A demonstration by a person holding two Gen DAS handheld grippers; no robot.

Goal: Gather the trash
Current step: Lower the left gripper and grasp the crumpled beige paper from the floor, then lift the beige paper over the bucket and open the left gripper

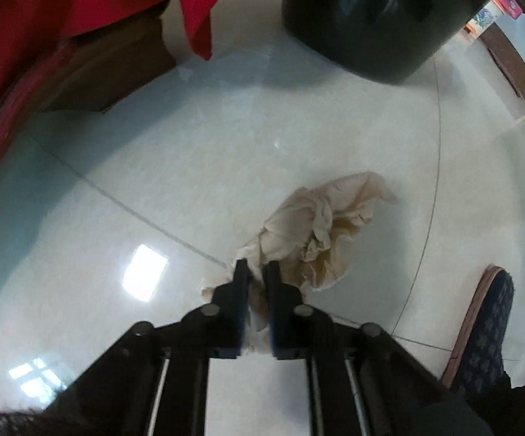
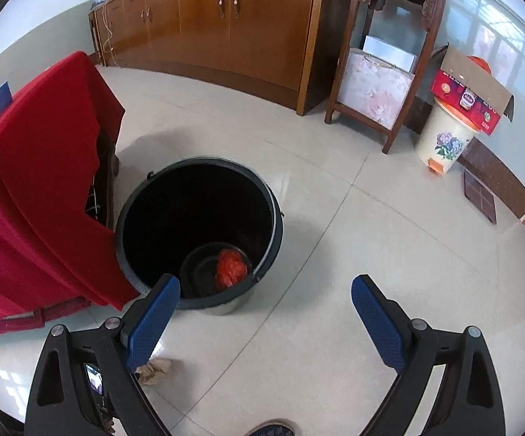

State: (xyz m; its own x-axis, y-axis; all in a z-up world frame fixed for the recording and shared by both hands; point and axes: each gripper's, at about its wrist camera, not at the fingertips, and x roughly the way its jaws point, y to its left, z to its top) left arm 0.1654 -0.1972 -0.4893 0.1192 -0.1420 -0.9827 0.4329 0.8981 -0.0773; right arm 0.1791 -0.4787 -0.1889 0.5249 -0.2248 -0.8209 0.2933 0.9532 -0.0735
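In the left wrist view my left gripper (image 1: 256, 267) is shut on the near end of a crumpled beige paper wad (image 1: 320, 229), low over the tiled floor; I cannot tell whether the wad rests on it. The black trash bucket (image 1: 371, 18) stands beyond it at the top. In the right wrist view my right gripper (image 2: 264, 285) is open and empty, held above the floor just right of the black bucket (image 2: 131, 218). A red plastic bag (image 2: 230, 269) lies at the bucket's bottom. The beige wad (image 2: 155, 368) shows beside the right gripper's left finger.
A table draped in red cloth (image 2: 40, 167) stands left of the bucket. Wooden cabinets (image 2: 226, 21), a carved wooden stand (image 2: 382, 58) and a floral pedal bin (image 2: 444, 141) topped by a cardboard box line the far wall. A patterned slipper (image 1: 484, 330) is at the right.
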